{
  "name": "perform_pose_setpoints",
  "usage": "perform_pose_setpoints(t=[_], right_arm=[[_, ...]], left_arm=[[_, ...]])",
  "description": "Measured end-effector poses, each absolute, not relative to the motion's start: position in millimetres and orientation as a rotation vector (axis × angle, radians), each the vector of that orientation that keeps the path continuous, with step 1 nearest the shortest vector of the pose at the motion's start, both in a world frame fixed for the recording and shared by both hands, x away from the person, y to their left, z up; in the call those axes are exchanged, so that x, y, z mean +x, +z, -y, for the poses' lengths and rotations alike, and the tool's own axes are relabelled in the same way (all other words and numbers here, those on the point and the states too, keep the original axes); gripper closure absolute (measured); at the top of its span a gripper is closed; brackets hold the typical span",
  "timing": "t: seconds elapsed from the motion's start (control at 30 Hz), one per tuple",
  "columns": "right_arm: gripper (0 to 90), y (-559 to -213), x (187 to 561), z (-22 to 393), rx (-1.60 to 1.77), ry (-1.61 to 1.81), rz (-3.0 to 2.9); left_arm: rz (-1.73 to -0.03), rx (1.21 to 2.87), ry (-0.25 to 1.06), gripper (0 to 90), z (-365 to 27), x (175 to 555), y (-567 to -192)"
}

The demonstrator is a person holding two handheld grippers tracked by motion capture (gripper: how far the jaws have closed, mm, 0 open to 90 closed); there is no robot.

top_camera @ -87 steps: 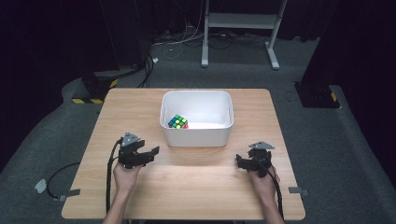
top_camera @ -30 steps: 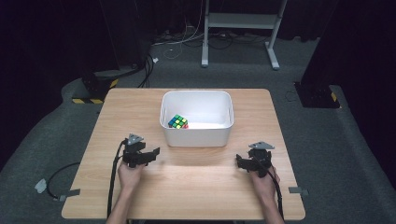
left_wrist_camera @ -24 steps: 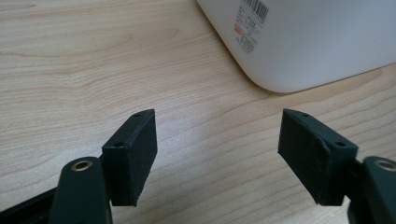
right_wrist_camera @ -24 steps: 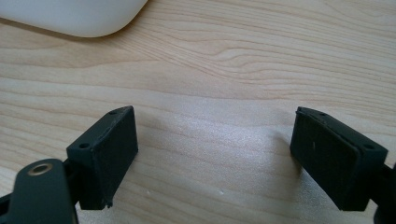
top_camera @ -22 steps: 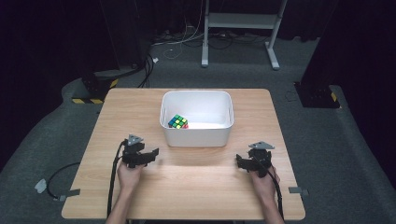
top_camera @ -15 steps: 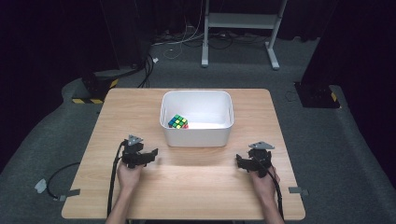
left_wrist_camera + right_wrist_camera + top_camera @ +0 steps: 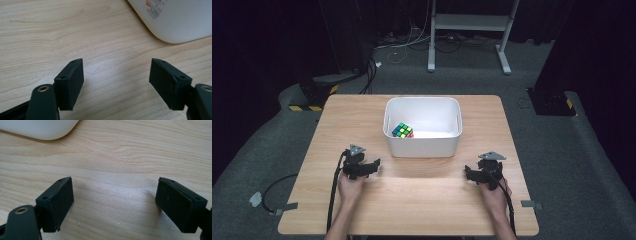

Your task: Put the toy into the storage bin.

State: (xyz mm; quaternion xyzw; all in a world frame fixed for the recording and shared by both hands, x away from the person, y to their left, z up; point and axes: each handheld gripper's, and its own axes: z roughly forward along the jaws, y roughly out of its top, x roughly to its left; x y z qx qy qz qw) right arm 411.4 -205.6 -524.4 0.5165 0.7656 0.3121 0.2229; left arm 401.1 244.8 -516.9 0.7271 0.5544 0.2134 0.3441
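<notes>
High view: two hand-held grippers at the near table [image 7: 422, 200] edge | left hand-held gripper [image 7: 373, 164] jaws apart, nothing between, just beside the bin's near left corner | right hand-held gripper [image 7: 468, 174] jaws apart, nothing between, over bare wood | one white bin [image 7: 422, 146] mid-table | one colourful puzzle cube [image 7: 402, 130] inside, at its left wall

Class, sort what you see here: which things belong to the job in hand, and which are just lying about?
Belonging to the job:
- white tub
- puzzle cube inside it
- left tool, open
- right tool, open
- wooden table

Just lying about:
- metal stand behind the table
- floor cables
- yellow-and-black striped base
</notes>
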Motion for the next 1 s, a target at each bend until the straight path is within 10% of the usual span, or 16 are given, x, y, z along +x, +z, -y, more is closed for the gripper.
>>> perform_pose_setpoints(t=[1.0], right_arm=[[14.8,-524.4,411.3,205.5,1.425,0.863,-2.115]], left_arm=[[-1.466,1.864,0.610,26.6,-245.8,409.2,-526.7]])
